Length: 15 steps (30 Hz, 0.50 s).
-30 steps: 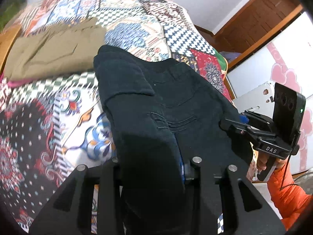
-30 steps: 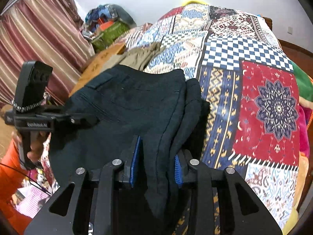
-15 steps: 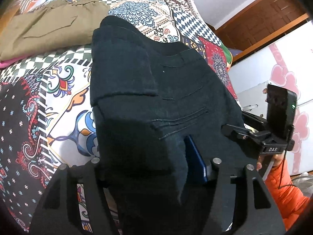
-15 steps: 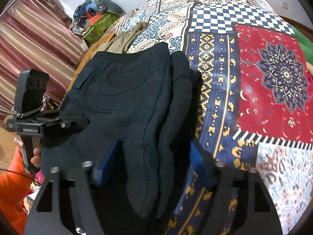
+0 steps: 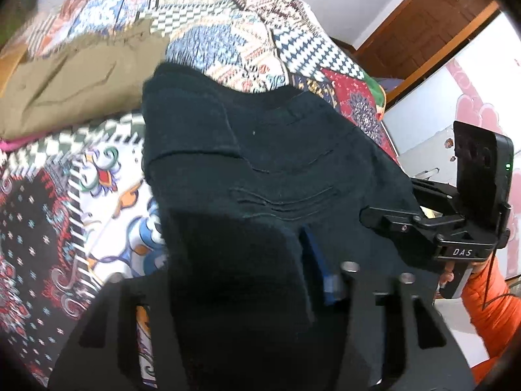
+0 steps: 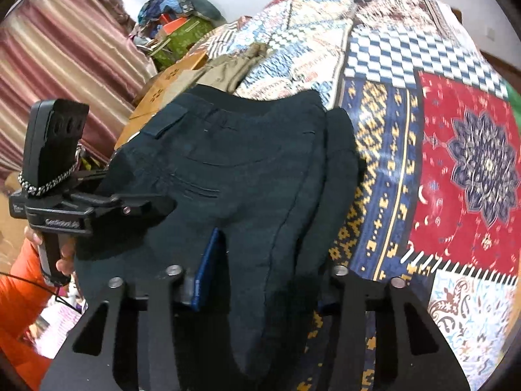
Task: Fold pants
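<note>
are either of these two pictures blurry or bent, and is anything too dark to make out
Left wrist view: motion-smeared quilt, fisheye bending, black corners; the dark pants swallow detail near the fingers. Right wrist view: sharper, though the quilt's far end blurs, and the edges curve too.

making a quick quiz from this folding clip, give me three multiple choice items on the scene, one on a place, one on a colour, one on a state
1. Where do the khaki pants lie relative to the dark pants?
A. Farther up the patchwork quilt, beyond them
B. Under them
C. On the floor

2. What colour is the sleeve of the person holding the grippers?
A. Green
B. Orange
C. White

3. How does the right gripper stand?
A. Clear of all cloth
B. Clamped tight on the quilt
C. Jaws wide apart with dark pants fabric draped between them

Answers:
1 A, the khaki pair shows past the dark pair's far edge in both views.
2 B, an orange sleeve shows below each handle.
3 C, the blue pad and the opposite finger sit far apart around the fold.
</note>
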Each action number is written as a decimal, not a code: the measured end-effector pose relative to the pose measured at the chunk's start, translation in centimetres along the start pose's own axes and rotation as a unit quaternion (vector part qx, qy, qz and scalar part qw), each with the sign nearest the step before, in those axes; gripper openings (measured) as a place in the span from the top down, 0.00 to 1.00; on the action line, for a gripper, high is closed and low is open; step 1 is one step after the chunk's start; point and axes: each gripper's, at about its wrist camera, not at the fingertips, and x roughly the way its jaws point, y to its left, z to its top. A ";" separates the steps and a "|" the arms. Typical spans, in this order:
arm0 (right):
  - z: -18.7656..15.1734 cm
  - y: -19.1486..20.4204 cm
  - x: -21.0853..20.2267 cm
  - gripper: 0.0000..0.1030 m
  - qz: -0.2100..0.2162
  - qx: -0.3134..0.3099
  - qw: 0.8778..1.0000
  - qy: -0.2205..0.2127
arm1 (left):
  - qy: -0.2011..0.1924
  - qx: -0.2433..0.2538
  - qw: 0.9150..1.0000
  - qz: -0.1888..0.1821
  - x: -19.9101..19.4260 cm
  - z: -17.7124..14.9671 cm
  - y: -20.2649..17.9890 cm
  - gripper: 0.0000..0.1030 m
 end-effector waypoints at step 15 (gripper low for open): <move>3.1 4.3 -3.6 0.75 -0.012 -0.062 0.996 -0.069 | -0.078 0.007 0.997 0.011 -5.8 1.3 -0.8 0.74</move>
